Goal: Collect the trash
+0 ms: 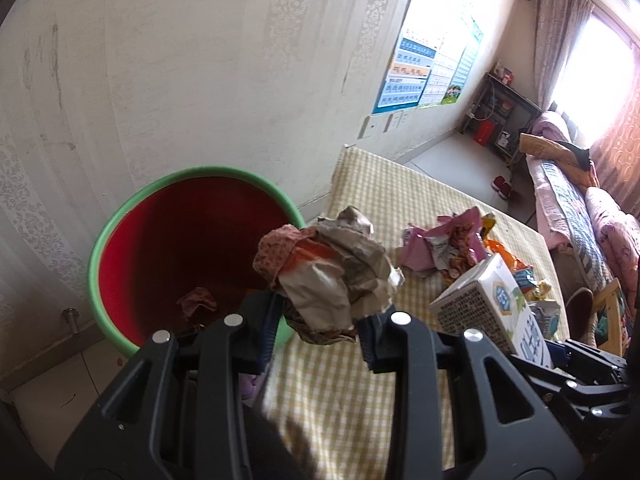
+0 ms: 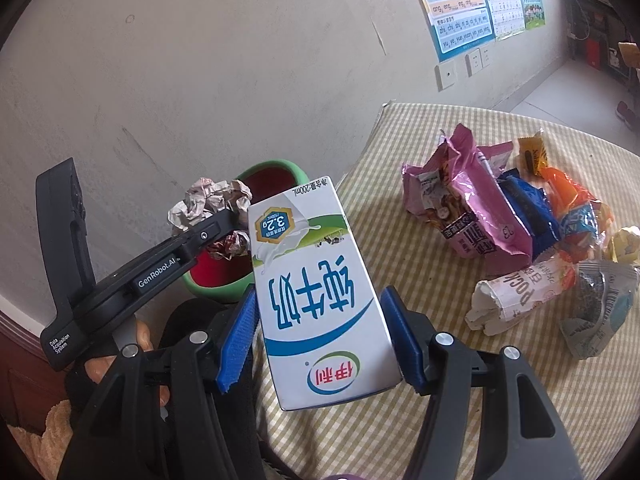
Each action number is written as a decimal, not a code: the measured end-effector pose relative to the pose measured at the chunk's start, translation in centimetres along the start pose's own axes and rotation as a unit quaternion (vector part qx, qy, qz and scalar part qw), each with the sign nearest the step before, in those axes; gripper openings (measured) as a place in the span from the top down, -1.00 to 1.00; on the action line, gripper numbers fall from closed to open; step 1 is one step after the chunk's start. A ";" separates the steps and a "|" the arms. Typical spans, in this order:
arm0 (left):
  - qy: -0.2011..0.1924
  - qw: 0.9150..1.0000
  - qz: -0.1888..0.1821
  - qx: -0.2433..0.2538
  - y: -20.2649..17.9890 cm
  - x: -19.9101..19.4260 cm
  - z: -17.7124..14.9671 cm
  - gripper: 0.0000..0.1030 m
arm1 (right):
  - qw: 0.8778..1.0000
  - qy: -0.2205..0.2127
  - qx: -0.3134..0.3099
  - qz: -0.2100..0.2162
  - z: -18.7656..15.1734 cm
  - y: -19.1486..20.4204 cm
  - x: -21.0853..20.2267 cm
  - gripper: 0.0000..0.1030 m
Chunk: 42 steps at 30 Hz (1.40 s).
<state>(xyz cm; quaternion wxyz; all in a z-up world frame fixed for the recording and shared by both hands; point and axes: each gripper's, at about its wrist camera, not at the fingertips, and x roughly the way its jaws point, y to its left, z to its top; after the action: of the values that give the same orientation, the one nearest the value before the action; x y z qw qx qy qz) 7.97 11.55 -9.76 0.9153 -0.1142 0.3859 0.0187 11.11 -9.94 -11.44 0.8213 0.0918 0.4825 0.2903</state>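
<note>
**Left wrist view: paper wad at the bin, carton gripped**

Left wrist view shows the left gripper (image 1: 320,316) closed on a crumpled paper wad (image 1: 336,268), at the rim of the green bin (image 1: 96,248), which lies at 9 o'clock from the wad. The right gripper (image 2: 320,332) clamps a milk carton (image 2: 316,292) between its blue pads (image 2: 236,340). Wrappers (image 2: 480,216) lie on the checked tablecloth (image 2: 400,420) at 2 o'clock from the carton.

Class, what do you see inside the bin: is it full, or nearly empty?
Nearly empty. The left wrist view looks into the green-rimmed bin: its red inside is mostly bare, with only a crumpled scrap or two on the bottom.
</note>
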 end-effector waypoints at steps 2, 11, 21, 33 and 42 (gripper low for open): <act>-0.001 1.000 0.007 -0.003 0.7 0.1 0.1 0.38 | 1.000 0.005 -0.001 0.001 0.1 0.2 0.5 -0.17; -0.007 0.999 0.037 -0.025 4.1 0.2 0.9 0.38 | 1.000 0.015 -0.013 0.007 1.5 1.5 2.7 -0.17; -0.005 0.997 0.060 -0.040 7.5 0.6 1.8 0.38 | 0.999 0.030 -0.031 0.023 3.2 4.0 5.9 -0.17; 0.006 0.996 0.080 -0.049 10.8 2.2 2.8 0.38 | 0.998 0.047 -0.035 0.037 5.0 6.3 9.3 -0.17; 0.019 0.995 0.083 -0.043 11.3 3.1 2.7 0.38 | 0.997 0.051 -0.014 0.054 7.2 7.2 11.5 -0.17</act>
<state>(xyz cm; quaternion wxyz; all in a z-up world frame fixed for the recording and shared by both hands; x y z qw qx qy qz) 10.70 22.95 -12.36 0.8972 -0.1215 0.4104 0.1090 18.60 3.37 -13.07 0.7799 0.0916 0.5140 0.3452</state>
